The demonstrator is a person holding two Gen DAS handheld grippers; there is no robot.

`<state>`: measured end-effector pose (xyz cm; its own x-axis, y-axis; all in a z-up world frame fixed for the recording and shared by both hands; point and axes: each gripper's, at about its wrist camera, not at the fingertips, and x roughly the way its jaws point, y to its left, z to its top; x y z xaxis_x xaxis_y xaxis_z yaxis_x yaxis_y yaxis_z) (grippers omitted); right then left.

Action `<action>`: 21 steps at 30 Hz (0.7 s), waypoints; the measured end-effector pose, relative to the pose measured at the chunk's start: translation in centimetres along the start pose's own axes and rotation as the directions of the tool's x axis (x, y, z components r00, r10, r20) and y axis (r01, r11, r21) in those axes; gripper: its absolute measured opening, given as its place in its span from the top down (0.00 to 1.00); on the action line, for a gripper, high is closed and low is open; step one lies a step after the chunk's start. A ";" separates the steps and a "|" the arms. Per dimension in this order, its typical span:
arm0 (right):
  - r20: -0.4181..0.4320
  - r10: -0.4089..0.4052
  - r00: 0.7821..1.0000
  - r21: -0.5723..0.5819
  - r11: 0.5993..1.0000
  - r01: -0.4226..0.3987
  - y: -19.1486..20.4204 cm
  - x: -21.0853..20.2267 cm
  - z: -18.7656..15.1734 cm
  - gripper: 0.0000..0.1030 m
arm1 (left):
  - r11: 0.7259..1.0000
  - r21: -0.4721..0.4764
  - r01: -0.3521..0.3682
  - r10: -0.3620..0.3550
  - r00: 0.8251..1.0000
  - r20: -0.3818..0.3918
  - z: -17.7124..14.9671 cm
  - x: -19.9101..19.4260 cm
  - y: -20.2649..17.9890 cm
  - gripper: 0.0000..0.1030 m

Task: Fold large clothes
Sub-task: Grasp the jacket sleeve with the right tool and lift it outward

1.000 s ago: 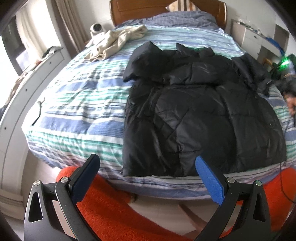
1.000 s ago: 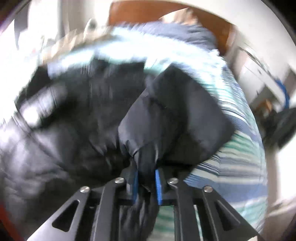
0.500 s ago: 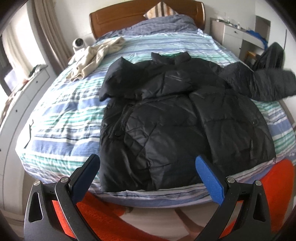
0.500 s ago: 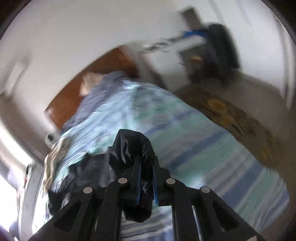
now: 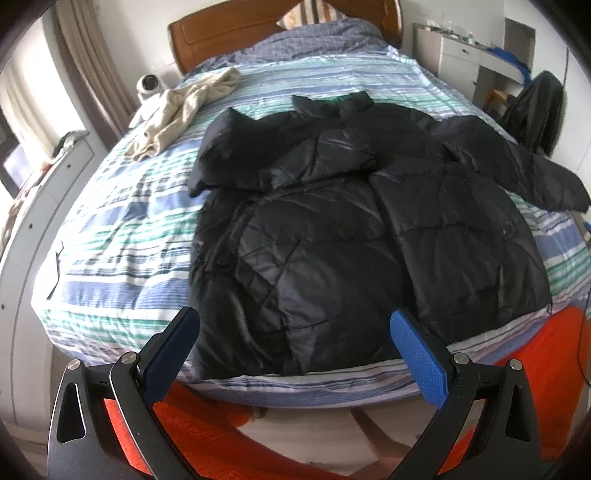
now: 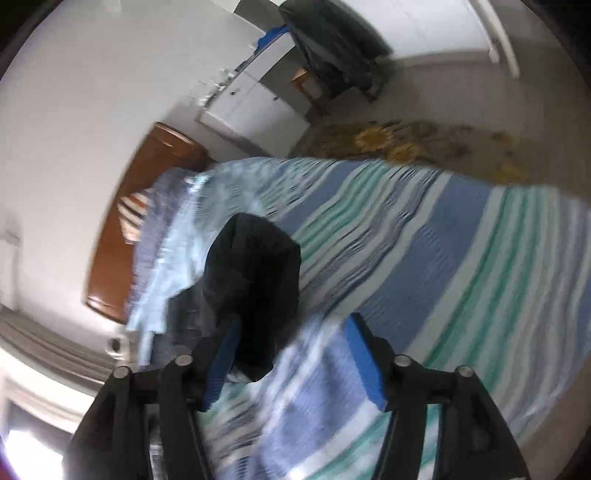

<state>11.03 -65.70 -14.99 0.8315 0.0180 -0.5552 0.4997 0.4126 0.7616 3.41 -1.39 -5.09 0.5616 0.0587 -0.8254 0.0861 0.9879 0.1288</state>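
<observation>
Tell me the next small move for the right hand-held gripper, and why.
Probably draw the right hand-held gripper back off the sleeve: its jaws are opening, the cuff lies loose between them, and that sleeve now lies stretched out on the bed.

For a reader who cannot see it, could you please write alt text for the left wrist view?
A black puffer jacket lies spread on a striped bed, one sleeve stretched out to the right. The left tongs hang open over its hem; a beige garment lies near the wooden headboard.

A jacket lies on the bed, near its foot. A garment lies left of it, toward the headboard. A rug lies before the bed.
</observation>
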 end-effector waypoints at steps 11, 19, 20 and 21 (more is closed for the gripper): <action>0.106 0.207 0.972 0.238 0.944 -0.227 -3.7 1.1 -1.0 0.39 | 1.000 -0.012 -0.014 0.015 1.000 0.011 -0.5 -0.5 0.6 0.00; 0.102 0.248 0.963 0.295 0.917 -0.267 -4.2 2.3 -0.6 0.37 | 0.998 -0.057 -0.001 0.001 1.000 -0.011 -0.8 -0.1 1.2 0.00; 0.107 0.252 0.962 0.309 0.911 -0.273 -4.0 2.6 -0.5 0.36 | 0.999 -0.054 -0.001 0.000 1.000 -0.009 -0.8 -0.2 1.1 0.00; 0.117 0.252 0.961 0.317 0.907 -0.277 -4.0 2.5 -0.6 0.36 | 0.999 -0.047 -0.001 0.001 1.000 -0.005 -0.7 -0.3 0.9 0.00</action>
<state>11.01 -66.78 -19.64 0.9531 0.0146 -0.3022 0.3001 0.0804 0.9505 2.70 -0.44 -5.12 0.5579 0.0599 -0.8278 0.0472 0.9935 0.1036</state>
